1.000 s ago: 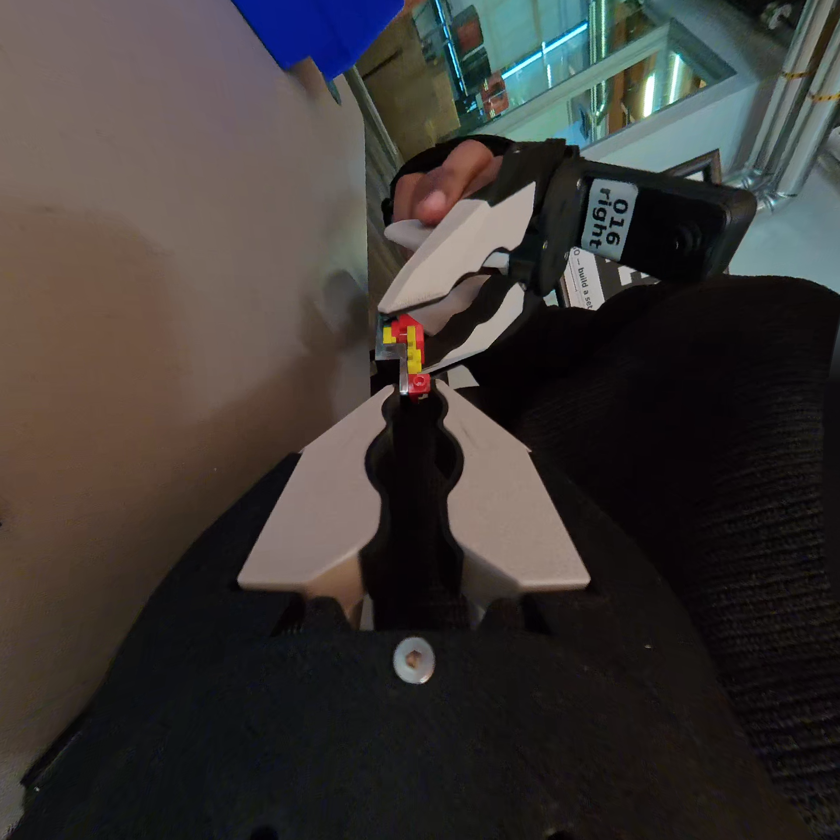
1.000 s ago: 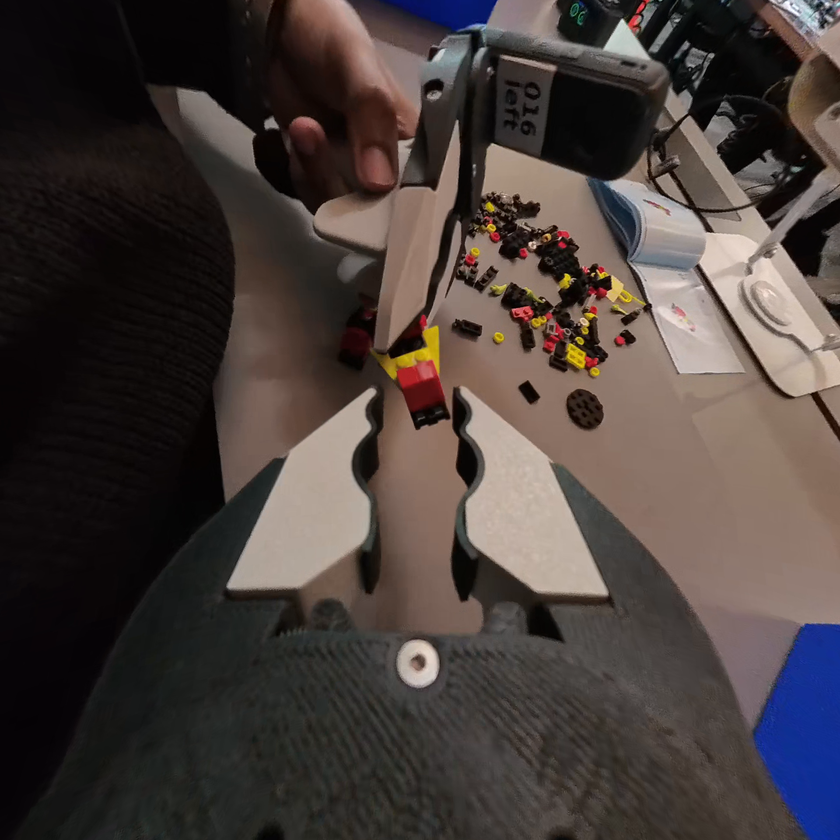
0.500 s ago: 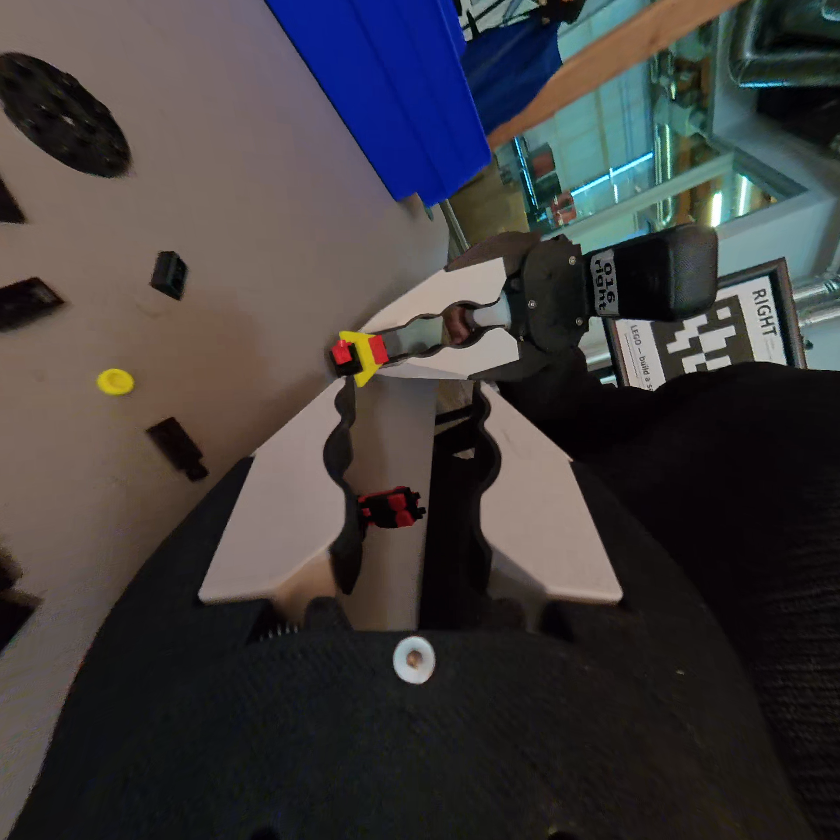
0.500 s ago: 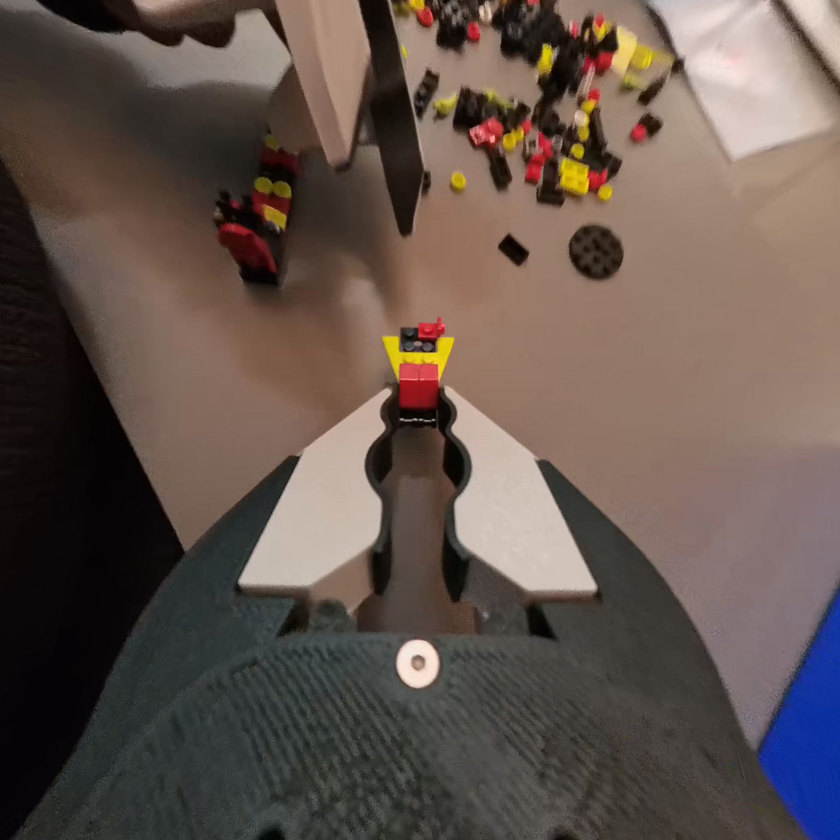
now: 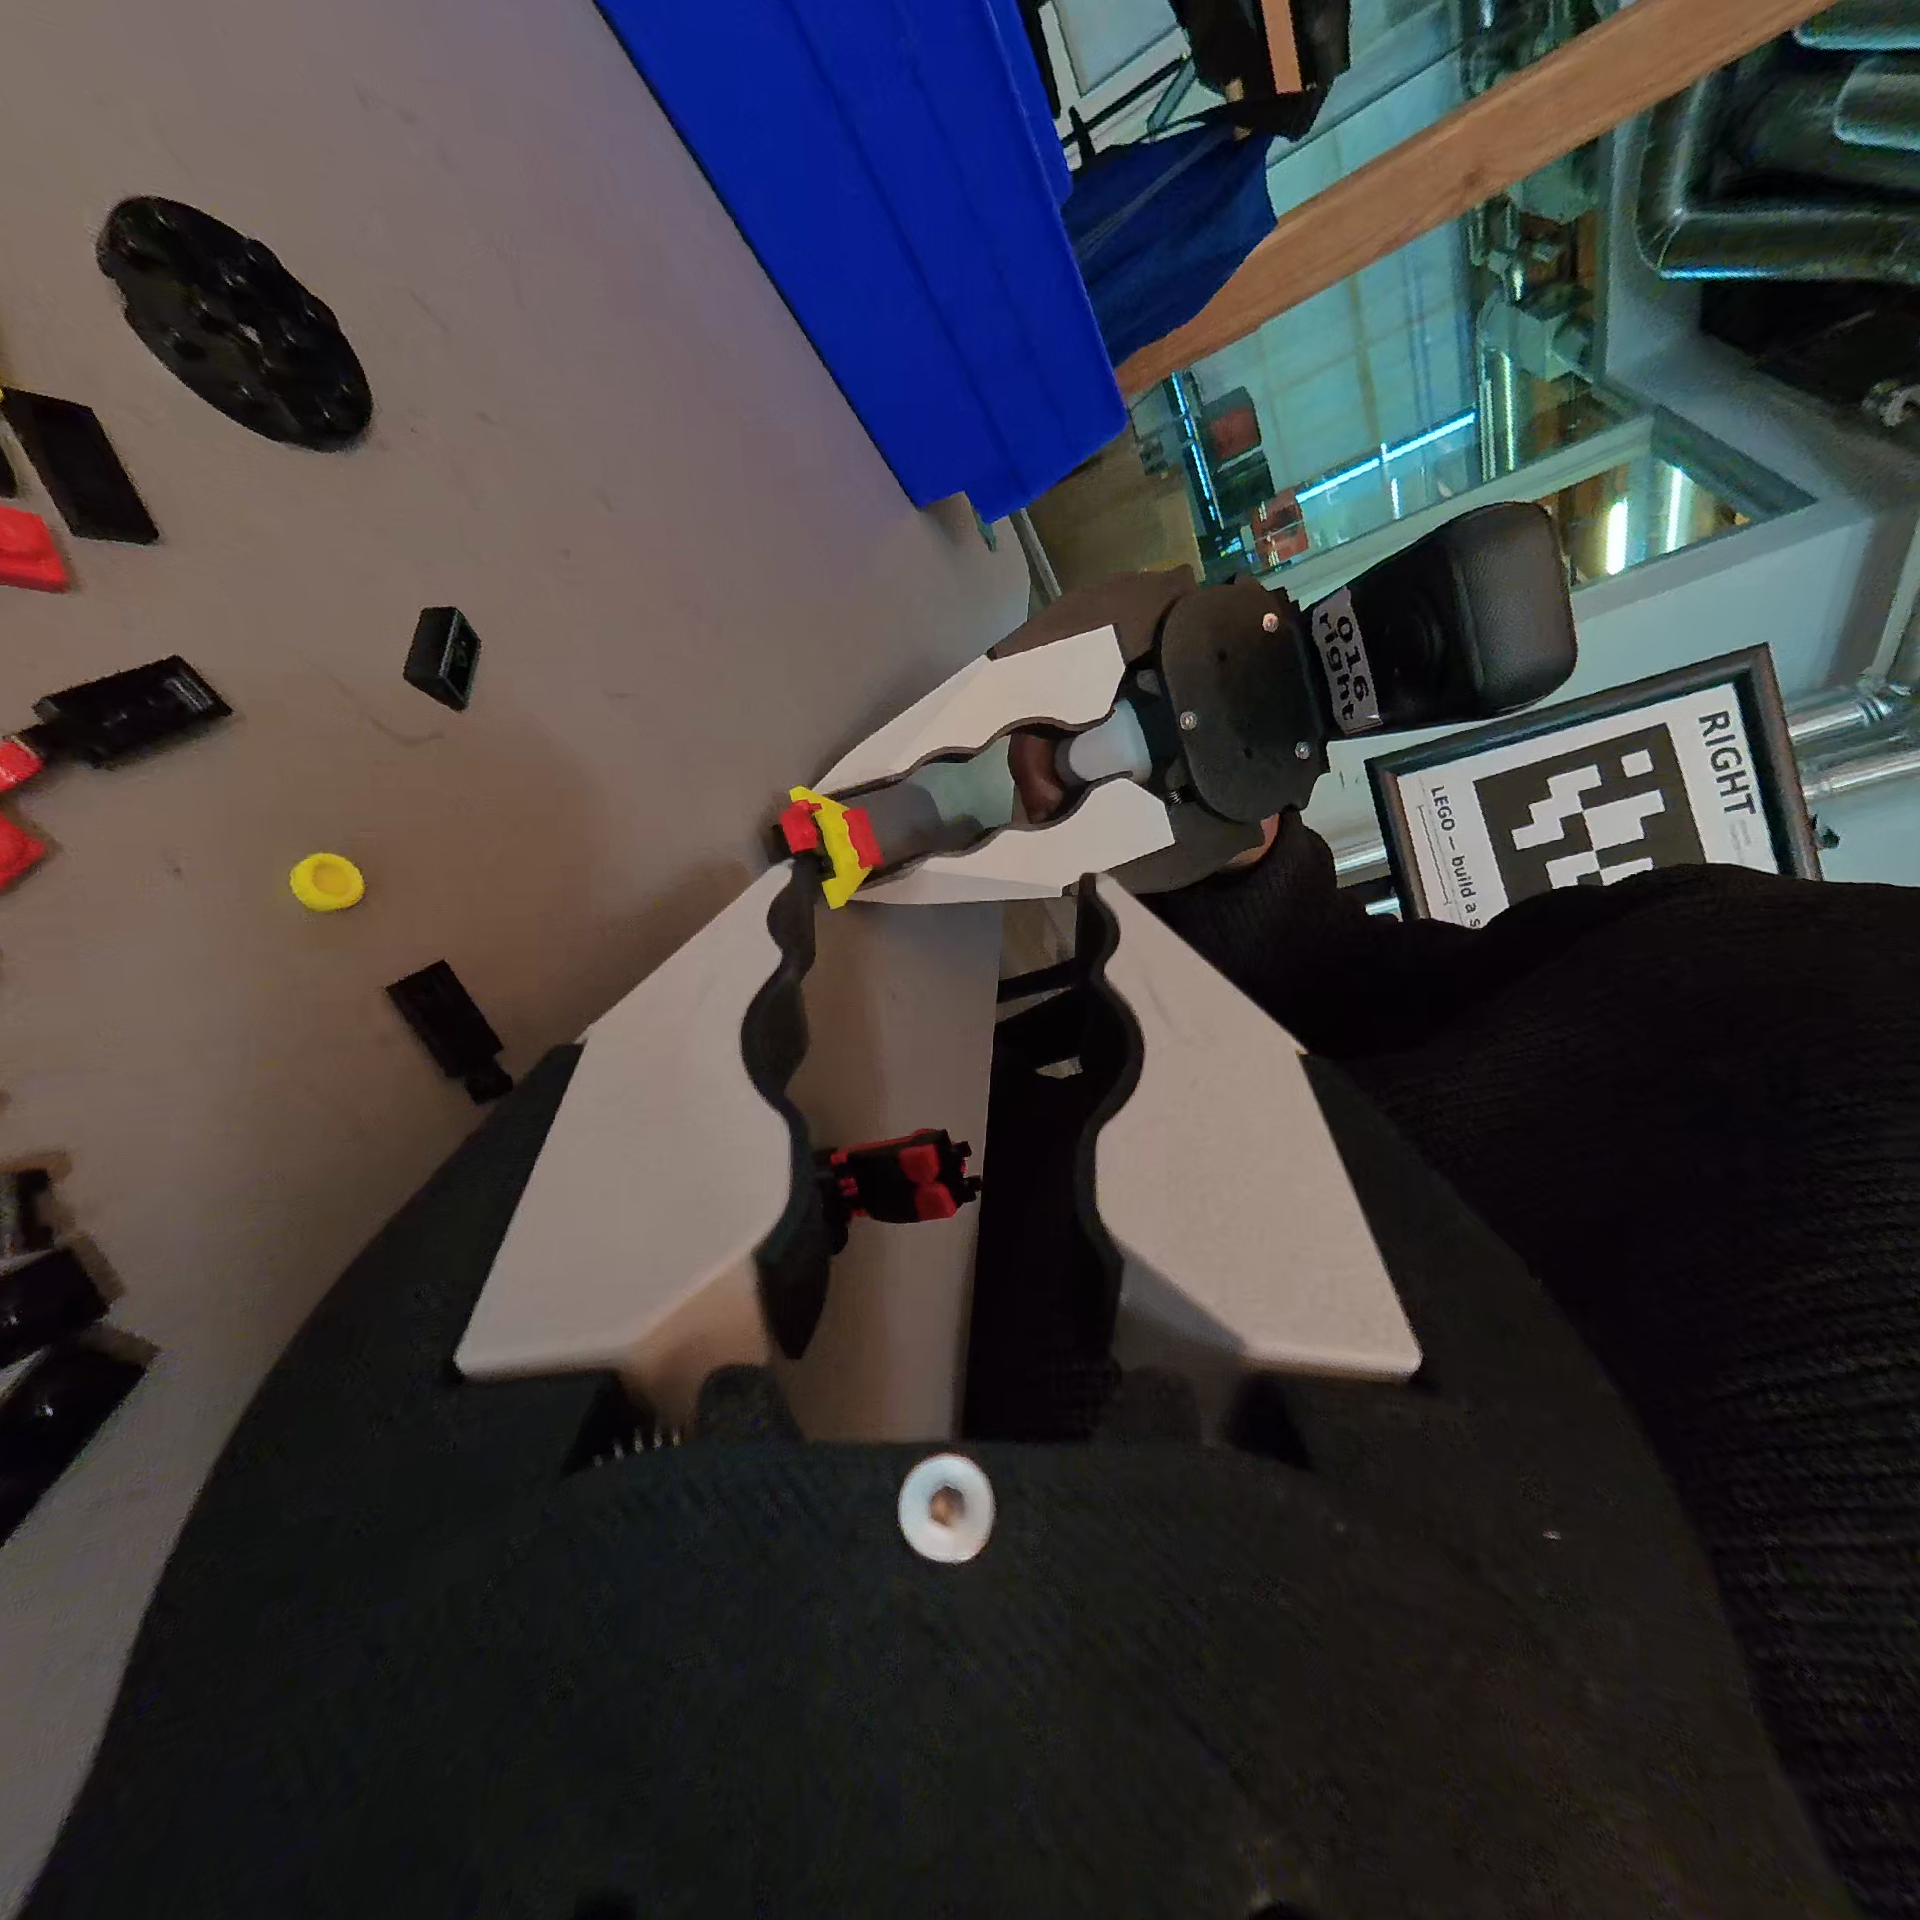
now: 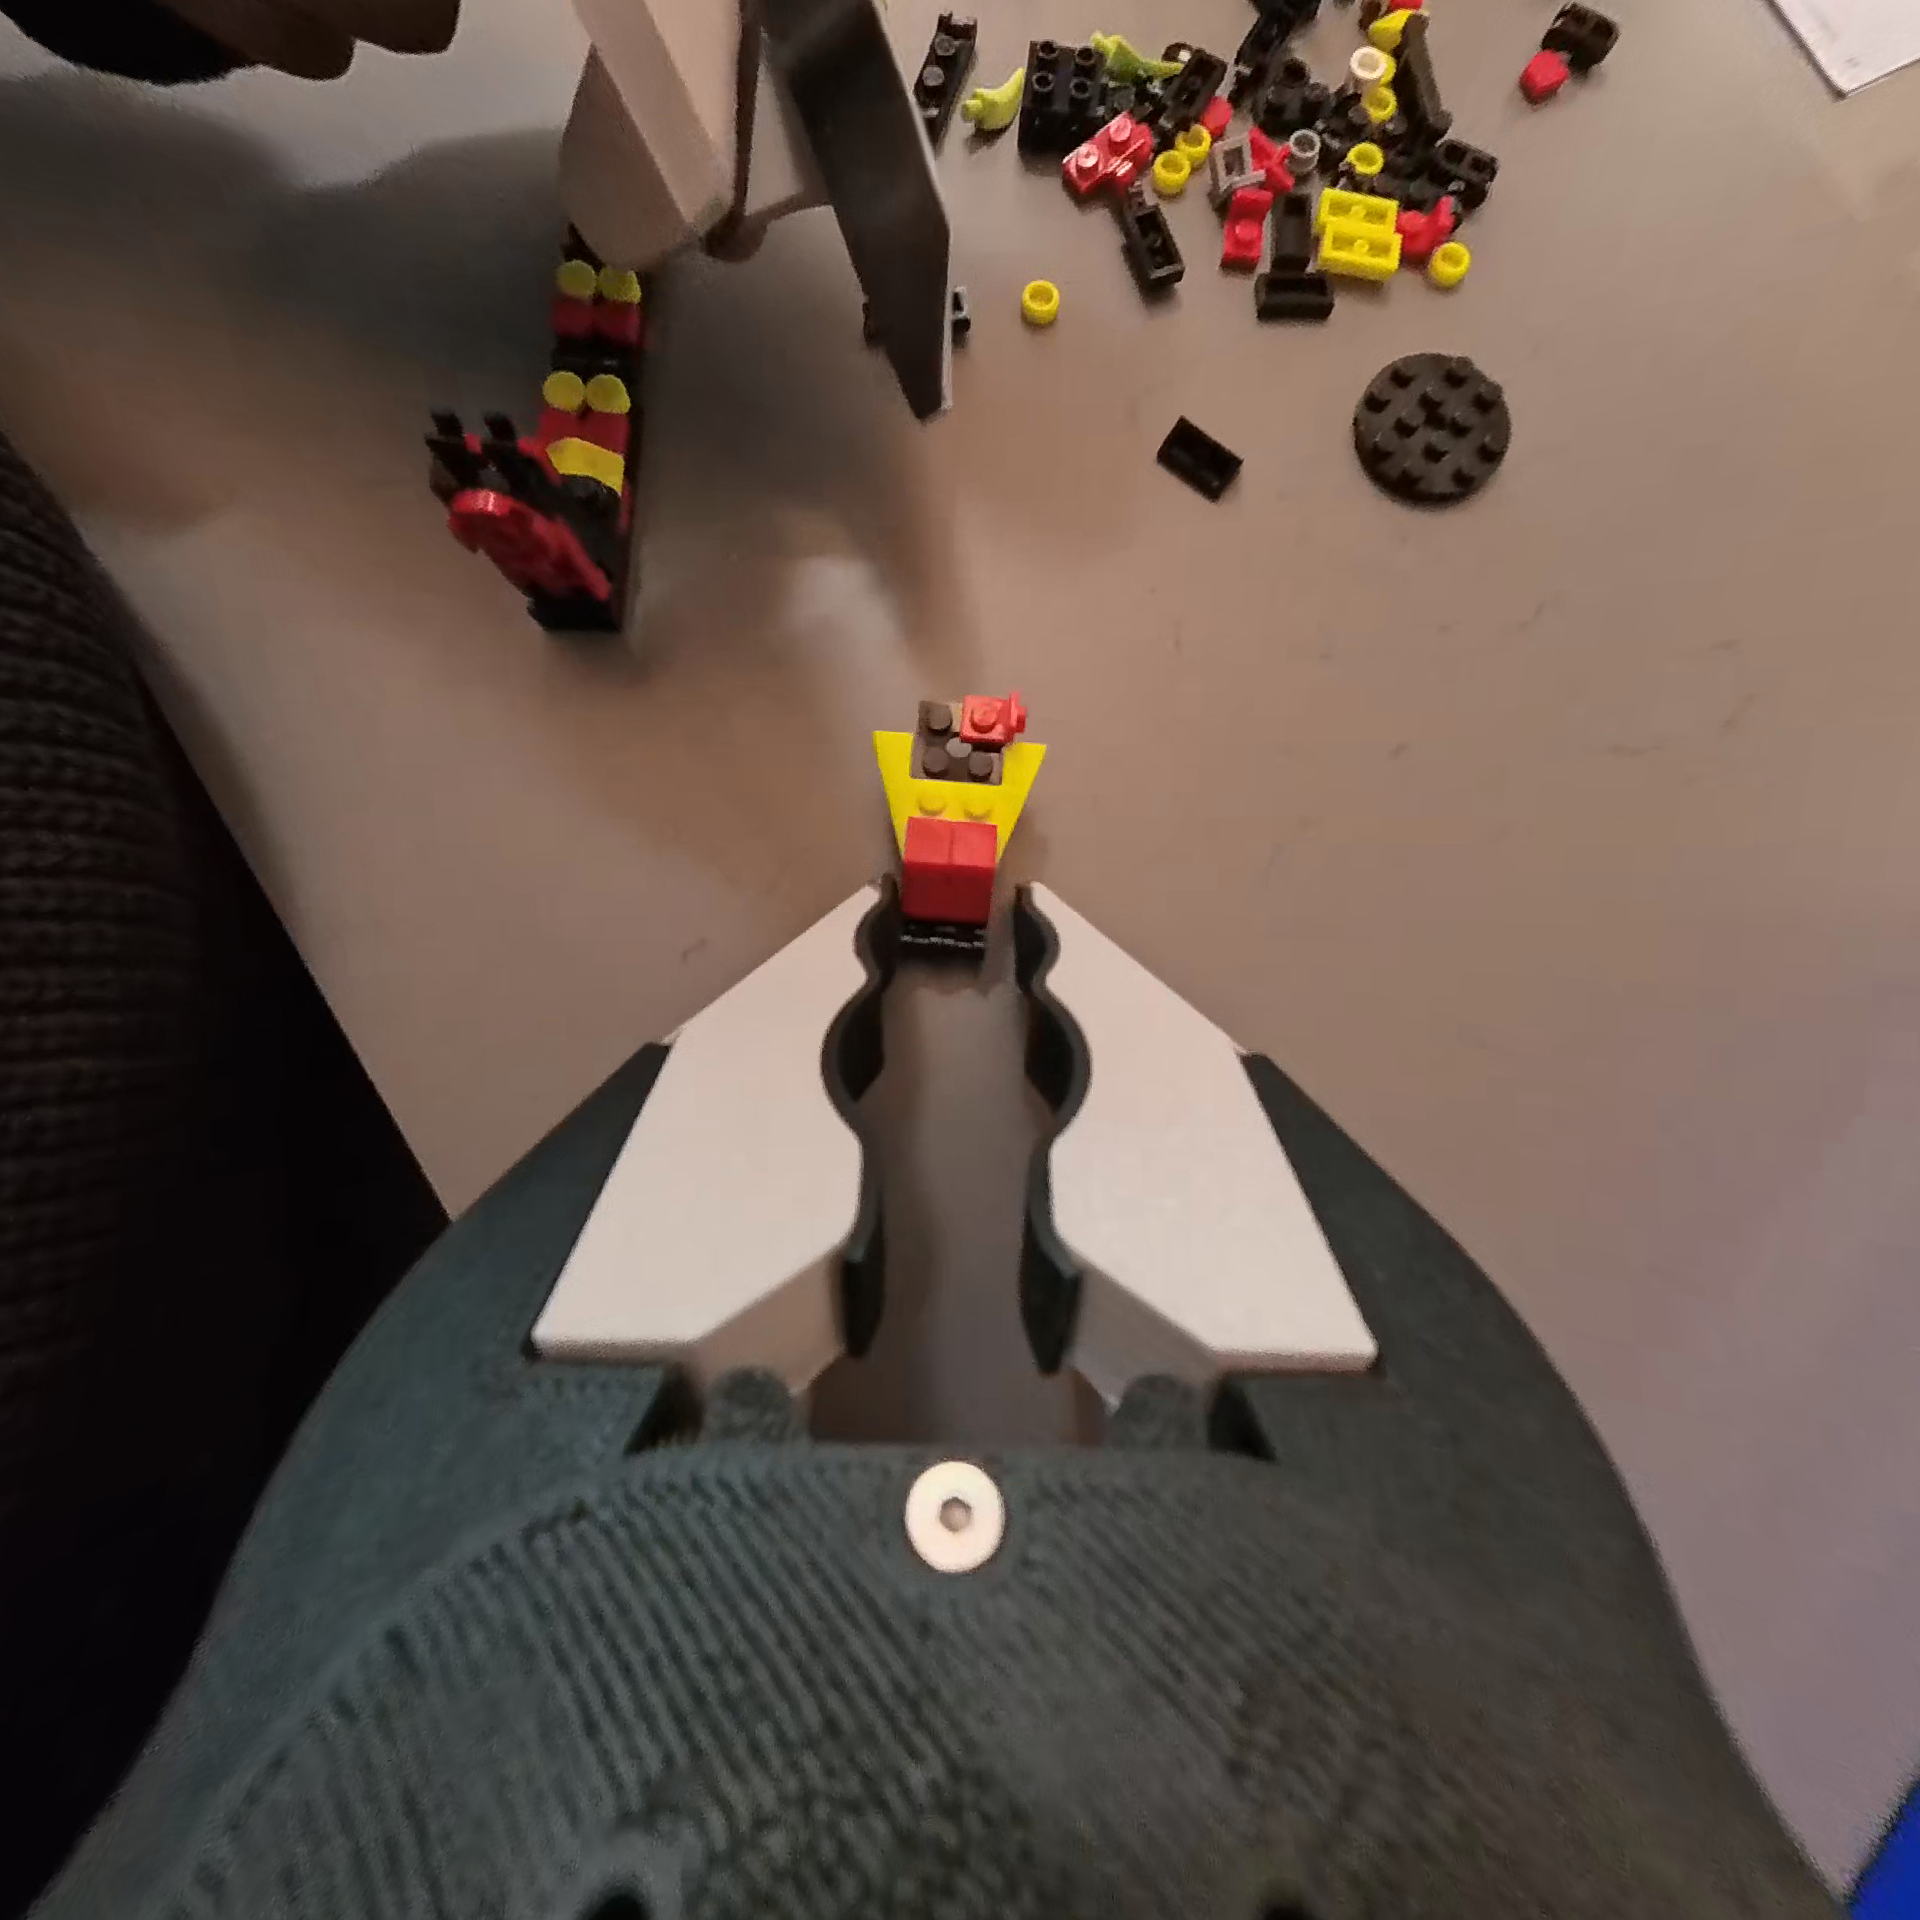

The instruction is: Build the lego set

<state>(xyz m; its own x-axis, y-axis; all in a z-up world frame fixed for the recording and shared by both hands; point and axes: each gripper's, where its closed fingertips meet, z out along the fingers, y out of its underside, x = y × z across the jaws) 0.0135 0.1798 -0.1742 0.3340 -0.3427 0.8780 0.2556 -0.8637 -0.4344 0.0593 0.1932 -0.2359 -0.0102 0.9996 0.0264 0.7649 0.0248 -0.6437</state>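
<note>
My right gripper point(image 6: 945, 914) is shut on a small sub-assembly point(image 6: 951, 821) of a yellow wedge plate, red bricks and black plates, held just above the table. It also shows in the left wrist view point(image 5: 844, 847), pinched at the right gripper's tips point(image 5: 816, 836). My left gripper point(image 5: 935, 904) is open and empty. In the right wrist view it point(image 6: 790, 156) hangs over the far end of a larger black, red and yellow build point(image 6: 561, 457) lying on the table. That build shows between the left fingers point(image 5: 899, 1179).
A pile of loose black, red and yellow pieces point(image 6: 1299, 156) lies at the far right. A black round plate point(image 6: 1432, 428) and a small black tile point(image 6: 1198, 457) lie nearer. A blue bin point(image 5: 873, 208) and a framed sign point(image 5: 1590, 790) stand by the table edge. Tip to tip, the grippers are about 8 centimetres apart. My left tips are roughly 7 centimetres from the small black tile point(image 6: 1198, 457). It is also in sight in the left wrist view point(image 5: 455, 665).
The sub-assembly passed from my left gripper to my right: the left opened and drew away, the right shut on it and lowered it toward the table. Little has moved in the last half second.
</note>
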